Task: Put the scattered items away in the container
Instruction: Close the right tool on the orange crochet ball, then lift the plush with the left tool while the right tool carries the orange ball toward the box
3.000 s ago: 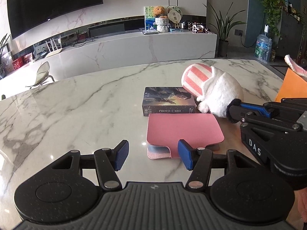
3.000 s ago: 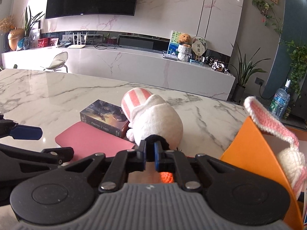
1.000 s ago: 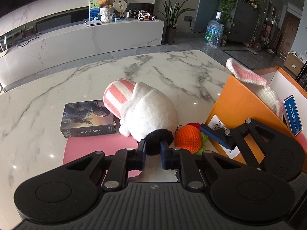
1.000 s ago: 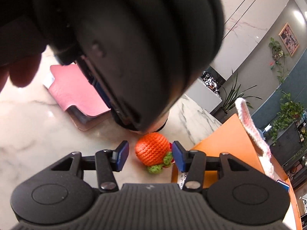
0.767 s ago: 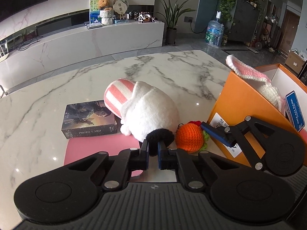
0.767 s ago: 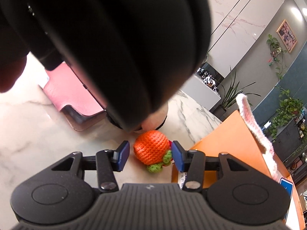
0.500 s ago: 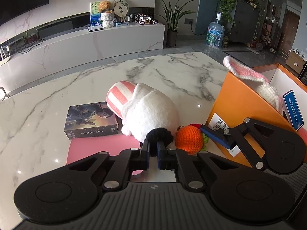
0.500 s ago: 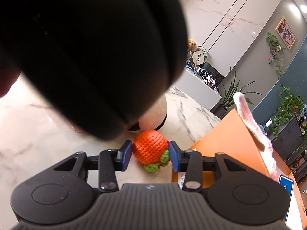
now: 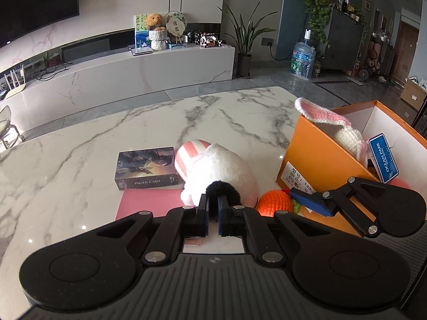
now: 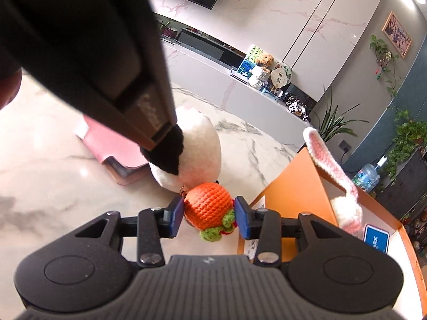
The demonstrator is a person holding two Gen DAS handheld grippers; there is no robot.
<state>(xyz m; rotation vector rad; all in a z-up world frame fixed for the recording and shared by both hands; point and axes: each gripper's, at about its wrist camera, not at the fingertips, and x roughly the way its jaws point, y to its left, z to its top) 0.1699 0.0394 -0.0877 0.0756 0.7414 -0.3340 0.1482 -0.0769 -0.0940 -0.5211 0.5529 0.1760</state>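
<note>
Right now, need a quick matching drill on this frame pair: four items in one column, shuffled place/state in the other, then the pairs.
Items:
1. white plush toy
2. orange crochet fruit
3. photo card box
4. blue card

Place or state:
A. standing inside the orange box
B. between the right tongs' pads
C. lying on the marble table, nothing gripping it
D. its black tuft pinched by the left tongs

Pairs: 1-D, 2-B, 3-C, 4-A
</note>
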